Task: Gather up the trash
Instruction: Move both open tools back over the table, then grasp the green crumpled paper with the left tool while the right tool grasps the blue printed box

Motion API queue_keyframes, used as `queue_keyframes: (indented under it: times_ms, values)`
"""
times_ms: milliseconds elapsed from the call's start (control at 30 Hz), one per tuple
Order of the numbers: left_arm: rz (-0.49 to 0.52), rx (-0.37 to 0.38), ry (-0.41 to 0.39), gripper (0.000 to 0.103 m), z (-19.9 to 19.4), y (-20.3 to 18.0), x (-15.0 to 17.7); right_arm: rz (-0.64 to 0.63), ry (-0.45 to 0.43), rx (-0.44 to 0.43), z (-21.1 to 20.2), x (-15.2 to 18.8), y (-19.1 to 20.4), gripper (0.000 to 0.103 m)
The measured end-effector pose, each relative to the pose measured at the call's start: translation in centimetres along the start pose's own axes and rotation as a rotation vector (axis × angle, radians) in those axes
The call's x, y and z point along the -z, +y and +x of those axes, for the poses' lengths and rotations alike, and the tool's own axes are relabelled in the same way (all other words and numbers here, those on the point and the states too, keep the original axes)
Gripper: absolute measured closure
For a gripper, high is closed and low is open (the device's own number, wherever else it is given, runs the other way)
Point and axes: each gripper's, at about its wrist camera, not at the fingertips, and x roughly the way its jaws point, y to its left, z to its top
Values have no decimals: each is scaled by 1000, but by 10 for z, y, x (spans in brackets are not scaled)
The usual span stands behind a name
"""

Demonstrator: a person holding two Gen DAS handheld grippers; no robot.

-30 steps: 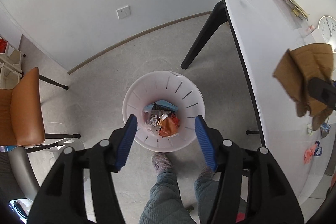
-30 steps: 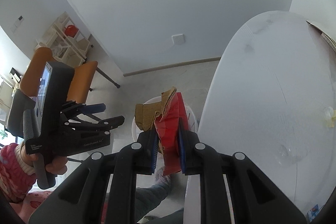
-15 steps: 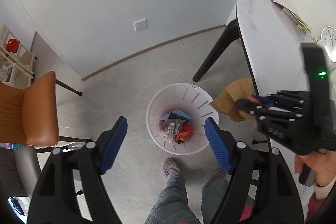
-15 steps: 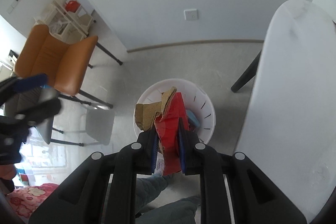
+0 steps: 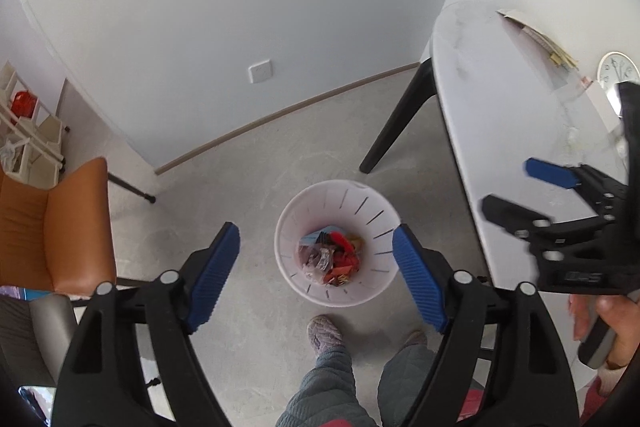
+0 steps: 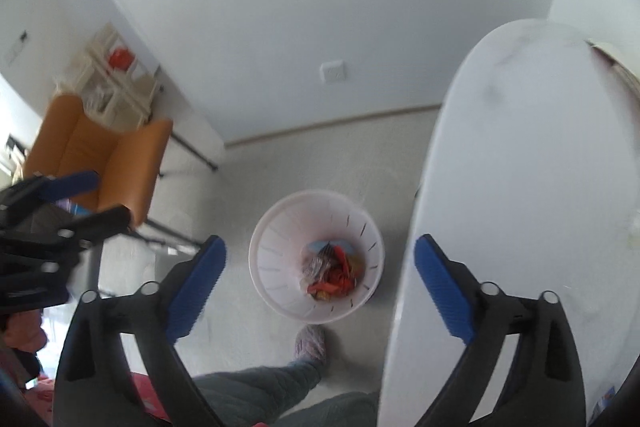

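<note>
Below right gripper — trash, seemingly binned

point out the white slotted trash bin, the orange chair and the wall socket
white slotted plastic trash bin [image 5: 304, 223], left wrist view, inner wall
orange padded chair [image 6: 132, 163], right wrist view, backrest
white wall socket [image 5: 260, 71], left wrist view, plate centre

Clock behind right gripper

Below me the bin stands on the floor, with the trash inside it. The worktop is right of the bin, the chair left, the wall behind.
</note>
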Motion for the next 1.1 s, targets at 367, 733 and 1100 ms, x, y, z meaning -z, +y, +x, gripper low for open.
queue_keyframes:
  times_ms: [367,733,1100]
  values:
    - [206,163,-14,15,-11,-126,-6,218,-162,221,-134,73,-117,3]
    - [422,308,79,8,3,-290,30,503,-152,415,-211,201,-258,3]
    - [492,277,152,8,49,-399,73,627,-104,425,-235,279,-340,3]
